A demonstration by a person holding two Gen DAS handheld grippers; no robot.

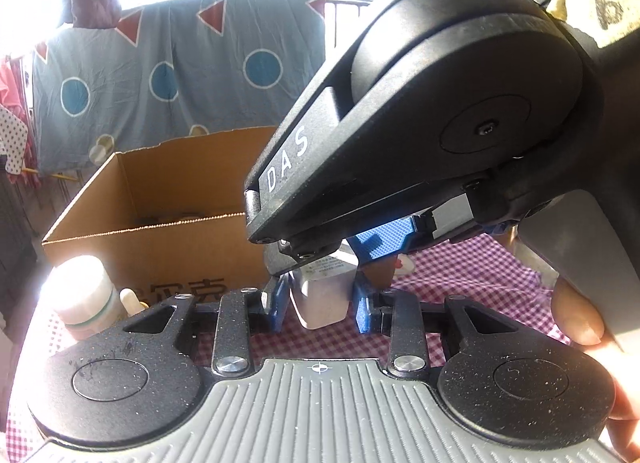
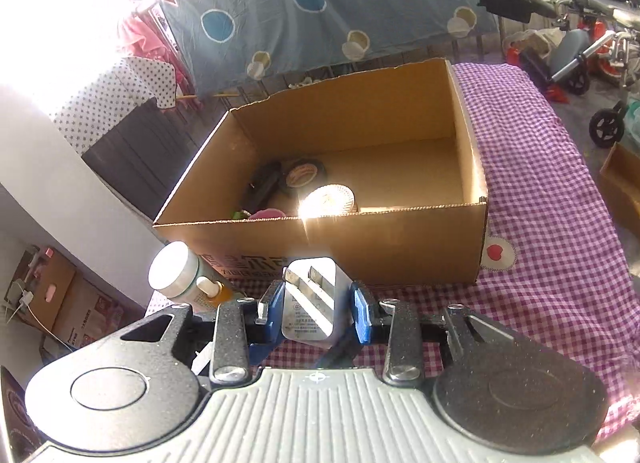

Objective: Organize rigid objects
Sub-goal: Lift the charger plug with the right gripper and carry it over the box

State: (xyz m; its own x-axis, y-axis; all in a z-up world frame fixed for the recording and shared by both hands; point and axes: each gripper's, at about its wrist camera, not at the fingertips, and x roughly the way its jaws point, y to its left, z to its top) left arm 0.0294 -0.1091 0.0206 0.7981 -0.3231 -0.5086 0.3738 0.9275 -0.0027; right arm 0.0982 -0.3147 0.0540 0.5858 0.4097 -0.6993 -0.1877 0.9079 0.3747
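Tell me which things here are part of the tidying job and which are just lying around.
Part of the job:
white charger plug, gripped by both the left gripper and the right gripper
cardboard box
tape rolls already in the box
white bottle beside the box

Just lying about:
spotted blue sheet
wheelchair
checked cloth

Dotted blue sheet [image 2: 320, 3], wheelchair [image 2: 592, 35]
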